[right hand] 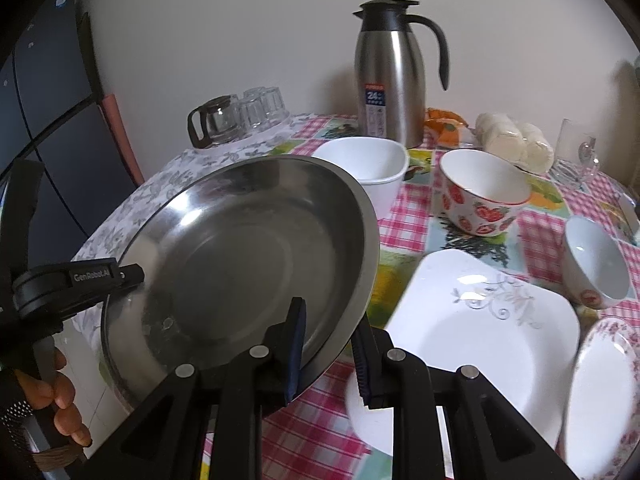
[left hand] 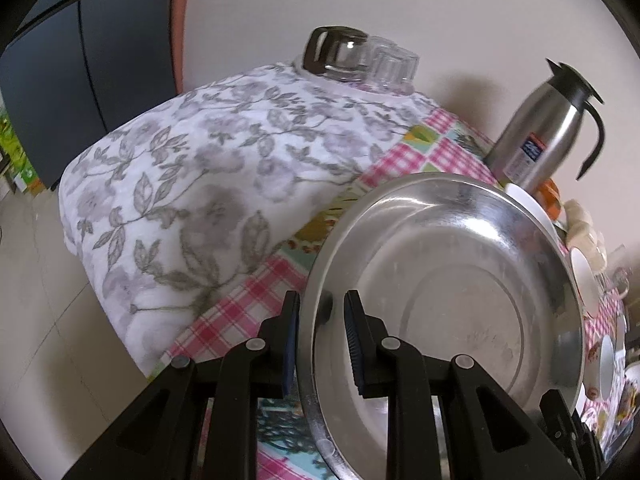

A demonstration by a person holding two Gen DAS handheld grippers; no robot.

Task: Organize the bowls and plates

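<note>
Both tongs, left tongs [left hand: 322,340] and right tongs [right hand: 330,354], are clenched on opposite rims of the steel pan [right hand: 240,256], which hangs tilted above the near left part of the table [right hand: 404,224]. Keep both grips firm and level the pan before setting it down clear of the square plate [right hand: 480,320] and the bowls [right hand: 484,192].

Polished steel on the big metal plate [right hand: 240,248], glossy and mirror-smooth, faint scuffs dulling its flat centre. Over at two o'clock the thermos jug [right hand: 390,76] shows brushed steel with a matt black plastic lid and handle. Glazed white ceramic on the square plate [right hand: 480,320], shiny, and on the strawberry bowl [right hand: 480,192] at one o'clock. Clear glass cups [right hand: 262,108] at eleven. Soft, fuzzy floral cloth [left hand: 192,184]; the checked tablecloth [right hand: 408,220] looks smooth with a slight sheen. Gripper fingers [right hand: 280,344]: matt black plastic, ribbed blue pads.
</note>
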